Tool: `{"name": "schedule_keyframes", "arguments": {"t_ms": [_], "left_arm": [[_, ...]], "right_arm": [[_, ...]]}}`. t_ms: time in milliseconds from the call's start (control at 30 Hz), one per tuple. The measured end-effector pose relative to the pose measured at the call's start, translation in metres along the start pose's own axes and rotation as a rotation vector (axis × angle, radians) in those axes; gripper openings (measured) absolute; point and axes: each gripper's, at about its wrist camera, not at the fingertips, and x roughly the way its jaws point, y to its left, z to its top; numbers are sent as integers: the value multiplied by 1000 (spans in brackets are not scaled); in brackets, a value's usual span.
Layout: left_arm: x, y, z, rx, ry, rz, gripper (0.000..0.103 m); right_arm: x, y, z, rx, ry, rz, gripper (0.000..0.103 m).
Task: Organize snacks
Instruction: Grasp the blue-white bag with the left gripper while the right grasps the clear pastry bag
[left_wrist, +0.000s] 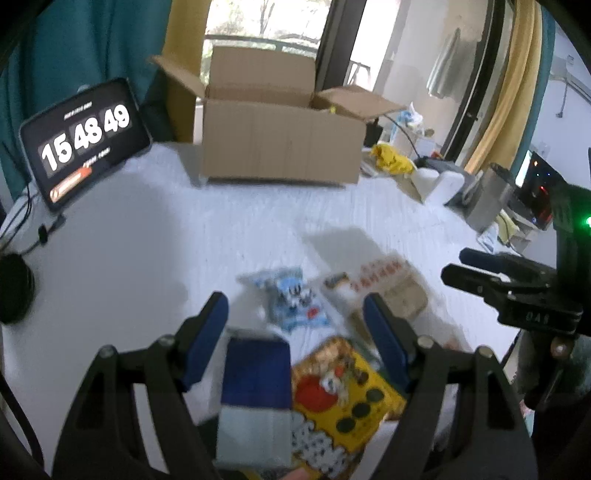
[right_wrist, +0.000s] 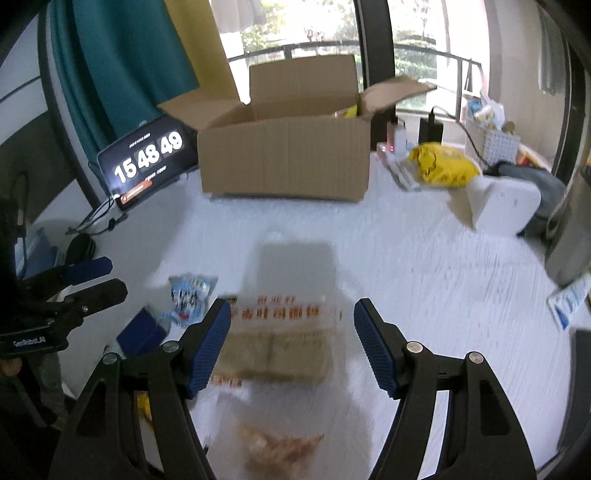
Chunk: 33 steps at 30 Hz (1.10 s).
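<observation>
Left wrist view: white table (left_wrist: 147, 229), big cardboard box (left_wrist: 280, 147) at the far side with flaps open, likely the bin for the snacks. Tablet clock (left_wrist: 85, 142) propped far left. Near me the snacks lie loose in a cluster: yellow packet (left_wrist: 347, 391), dark blue box (left_wrist: 256, 373) left of it, clear biscuit pack (left_wrist: 384, 288) to the right, small blue cartoon pouch (left_wrist: 291, 295) between and farther. My left tongs (left_wrist: 295, 336) hang wide open over the blue box and yellow packet, gripping nothing. Right wrist view: my right tongs (right_wrist: 291, 343) are open too, straddling the biscuit pack (right_wrist: 277, 347), pads apparently clear of it, probably lining up a grab.
</observation>
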Motion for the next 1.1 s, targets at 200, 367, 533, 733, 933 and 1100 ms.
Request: {"name": "schedule_keyframes", "arguments": {"t_ms": [200, 367, 533, 733, 933, 1100], "left_arm": [[-1, 2, -24, -20, 48, 6, 79], [1, 5, -41, -23, 88, 13, 85], [9, 10, -52, -19, 122, 43, 86], [20, 21, -58, -28, 150, 92, 86], [28, 23, -63, -2, 155, 120, 86], [29, 22, -63, 40, 138, 138, 73]], "right_arm": [[0, 4, -30, 5, 74, 14, 72], [0, 10, -55, 3, 127, 26, 72], [1, 15, -72, 3, 168, 42, 80], [4, 15, -80, -7, 184, 44, 84], [17, 12, -87, -33, 208, 28, 93], [15, 12, -91, -40, 182, 20, 92]]}}
